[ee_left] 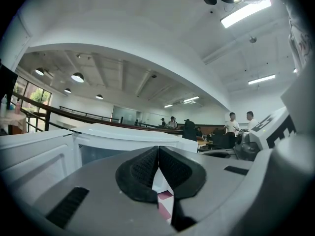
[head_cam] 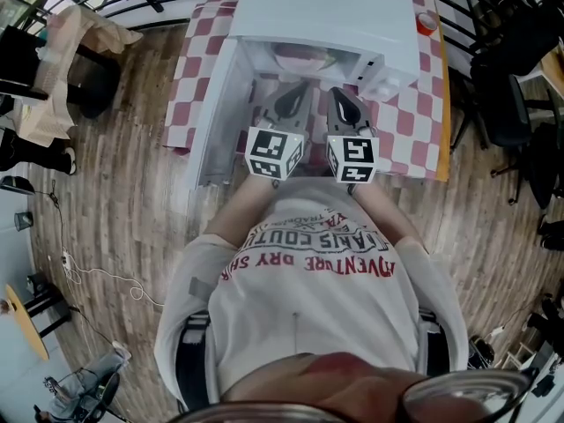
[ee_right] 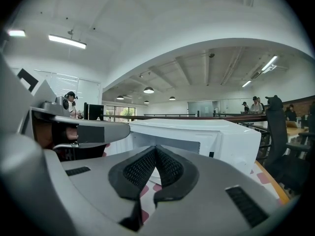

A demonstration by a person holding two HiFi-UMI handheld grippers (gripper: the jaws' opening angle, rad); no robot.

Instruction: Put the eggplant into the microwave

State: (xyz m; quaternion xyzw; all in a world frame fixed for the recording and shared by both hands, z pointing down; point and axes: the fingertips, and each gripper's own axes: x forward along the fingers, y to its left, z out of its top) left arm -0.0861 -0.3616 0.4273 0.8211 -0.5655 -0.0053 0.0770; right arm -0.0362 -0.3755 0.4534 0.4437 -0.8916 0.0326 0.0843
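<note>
Left claw (ee_left: pixel 158 154) and right claw (ee_right: pixel 156 152) were pinched shut, empty, facing the open microwave (head_cam: pixel 326 7). No eggplant showed; swinging off to find it could clip the door (head_cam: pixel 216 113).

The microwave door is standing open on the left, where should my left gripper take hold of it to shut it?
Likely the free vertical edge of the microwave door, nearest you and farthest from the hinge. It stands as a thin upright panel, so pinch across its thickness, coming from your side. The left gripper is shut; open it first.
</note>
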